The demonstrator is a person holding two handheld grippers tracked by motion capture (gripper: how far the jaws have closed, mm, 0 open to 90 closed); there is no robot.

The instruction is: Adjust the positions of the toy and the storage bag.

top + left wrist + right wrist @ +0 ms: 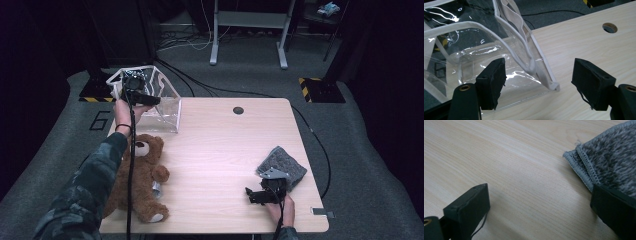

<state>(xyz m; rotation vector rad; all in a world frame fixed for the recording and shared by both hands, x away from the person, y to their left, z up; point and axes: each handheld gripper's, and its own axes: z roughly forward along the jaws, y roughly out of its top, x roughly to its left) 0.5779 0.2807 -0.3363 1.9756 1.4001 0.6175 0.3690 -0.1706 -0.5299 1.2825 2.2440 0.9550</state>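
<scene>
A clear plastic bag with white trim [162, 107] stands open at the table's far left corner. My left gripper [150, 100] hovers at its near rim. In the left gripper view the jaws stand apart and the bag's [499, 50] white-edged corner lies between them, untouched by the pads; left gripper [539, 67]. A brown teddy bear [142, 175] lies on its back at the near left, under the left forearm. A folded grey cloth [282, 165] [609, 165] rests at the near right. My right gripper [255, 195] [539, 195] sits low beside it, open, one jaw at the cloth's edge.
The light wooden table [225, 150] has a round cable hole [238, 110] [609, 27] near its far edge. Black cables run over the grey carpet behind it. A white desk frame [250, 30] stands farther back.
</scene>
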